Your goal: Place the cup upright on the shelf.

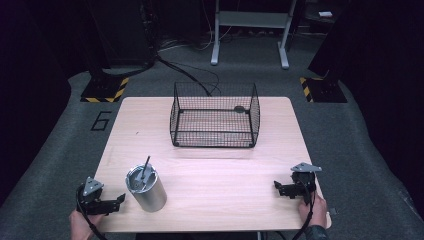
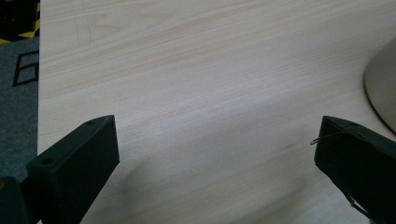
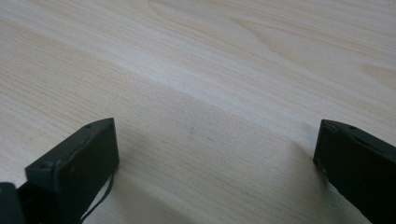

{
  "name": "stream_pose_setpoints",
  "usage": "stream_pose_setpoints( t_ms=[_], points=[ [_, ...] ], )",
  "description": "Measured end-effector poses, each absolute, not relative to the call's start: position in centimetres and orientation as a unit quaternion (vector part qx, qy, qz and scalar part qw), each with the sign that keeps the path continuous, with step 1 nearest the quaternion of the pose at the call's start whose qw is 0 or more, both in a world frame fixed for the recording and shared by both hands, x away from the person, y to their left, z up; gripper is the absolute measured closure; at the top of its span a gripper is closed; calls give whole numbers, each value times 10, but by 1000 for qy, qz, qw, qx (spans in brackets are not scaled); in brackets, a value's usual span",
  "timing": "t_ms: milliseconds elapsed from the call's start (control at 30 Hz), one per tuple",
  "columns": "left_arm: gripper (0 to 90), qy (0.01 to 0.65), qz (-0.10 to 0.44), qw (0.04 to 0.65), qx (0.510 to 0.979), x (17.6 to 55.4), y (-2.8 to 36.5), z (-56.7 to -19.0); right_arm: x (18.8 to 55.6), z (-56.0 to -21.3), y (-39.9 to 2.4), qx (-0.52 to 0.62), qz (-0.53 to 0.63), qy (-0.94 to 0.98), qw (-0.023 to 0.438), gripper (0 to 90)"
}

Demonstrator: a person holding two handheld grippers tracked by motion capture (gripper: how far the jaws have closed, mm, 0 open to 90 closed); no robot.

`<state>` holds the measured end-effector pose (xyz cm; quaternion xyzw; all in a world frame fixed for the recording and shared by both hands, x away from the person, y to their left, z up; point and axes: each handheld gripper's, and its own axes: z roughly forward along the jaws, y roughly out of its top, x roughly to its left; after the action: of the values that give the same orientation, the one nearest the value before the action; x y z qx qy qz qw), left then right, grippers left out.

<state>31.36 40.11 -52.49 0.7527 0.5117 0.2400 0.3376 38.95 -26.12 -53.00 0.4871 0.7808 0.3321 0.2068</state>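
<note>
A metal cup (image 1: 146, 188) with a dark rod sticking out of it stands on the wooden table (image 1: 210, 165) at the front left. My left gripper (image 1: 119, 200) rests low at the front left corner, just left of the cup, jaws wide apart and empty. In the left gripper view the cup's rounded wall (image 2: 383, 88) shows at the right edge, beside the open left gripper (image 2: 217, 154). My right gripper (image 1: 278, 188) sits near the front right edge, held by a hand (image 1: 314, 210), open with nothing between its jaws. The right gripper (image 3: 217, 154) hovers over bare wood.
A black wire basket (image 1: 215, 116) stands at the back middle of the table, a small dark thing lying at its far right corner. Grey carpet surrounds the table, with a table edge close at the left in the left gripper view. Stands with striped bases sit behind.
</note>
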Motion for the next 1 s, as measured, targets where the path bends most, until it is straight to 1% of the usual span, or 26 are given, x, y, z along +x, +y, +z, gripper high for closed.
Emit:
stream_pose_setpoints(
  t_ms=[100,433,700,867,933,1000],
  points=[
    [0,501,246,337,759,307,399,-523,389,-530,-261,487,332,781,207,0],
    [0,465,237,346,780,289,398,-509,389,-530,-261,487,332,781,207,0],
    [0,460,235,364,775,275,395,-499,389,-530,-261,487,332,781,207,0],
    [0,436,235,378,782,267,385,-489,390,-530,-261,487,332,781,207,0],
    [0,420,227,388,788,265,377,-481,390,-530,-261,487,332,781,207,0],
    [0,417,225,394,788,265,374,-479,390,-530,-261,487,332,781,207,0]
  ],
)
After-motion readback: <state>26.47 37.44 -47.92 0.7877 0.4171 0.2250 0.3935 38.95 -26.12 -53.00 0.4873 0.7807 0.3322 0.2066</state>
